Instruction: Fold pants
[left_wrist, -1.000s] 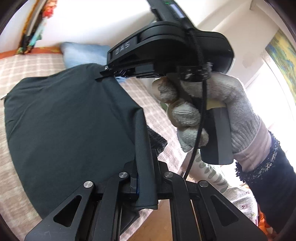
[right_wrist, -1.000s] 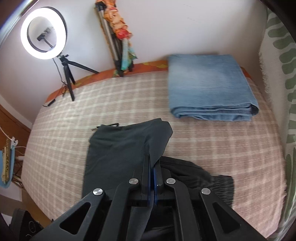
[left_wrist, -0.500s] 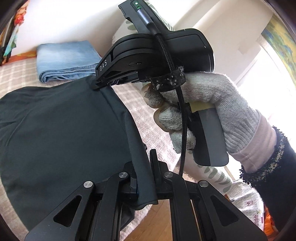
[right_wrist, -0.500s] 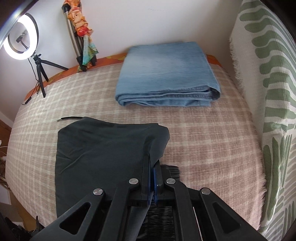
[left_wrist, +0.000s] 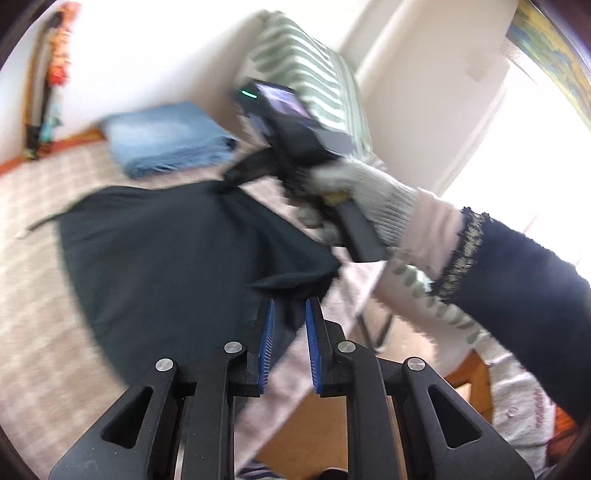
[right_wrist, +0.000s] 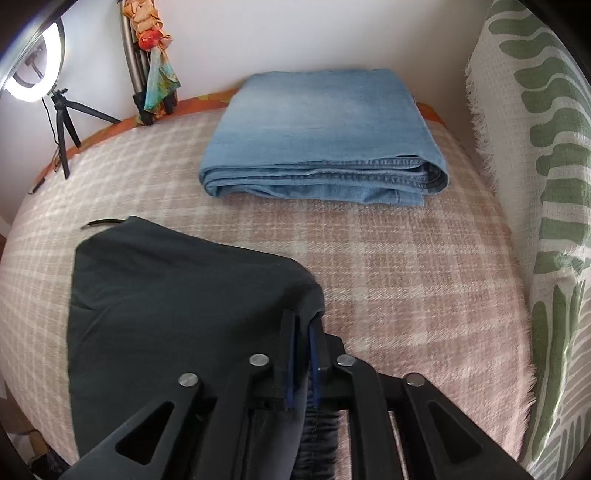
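The dark green-black pants (left_wrist: 159, 254) lie folded over on the pink checked bed cover (left_wrist: 33, 332); they also show in the right wrist view (right_wrist: 173, 295). My left gripper (left_wrist: 289, 308) is open, its blue pads apart, with the pants' near corner lying just ahead of the tips. My right gripper (right_wrist: 303, 325) still has the pants' right corner between its blue pads, low over the bed; the pads stand slightly apart. In the left wrist view the right gripper (left_wrist: 236, 177) pinches the far corner, held by a gloved hand (left_wrist: 362, 195). That view is motion-blurred.
Folded light blue jeans (right_wrist: 321, 136) lie at the back of the bed. A green-leaf patterned throw (right_wrist: 546, 221) hangs on the right. A ring light on a tripod (right_wrist: 37, 66) and a folded stand with a colourful cloth (right_wrist: 151, 62) stand at the back wall.
My left gripper has opened and let go of the pants' corner. Both grippers carried the folded edge toward the jeans and lowered it onto the bed.
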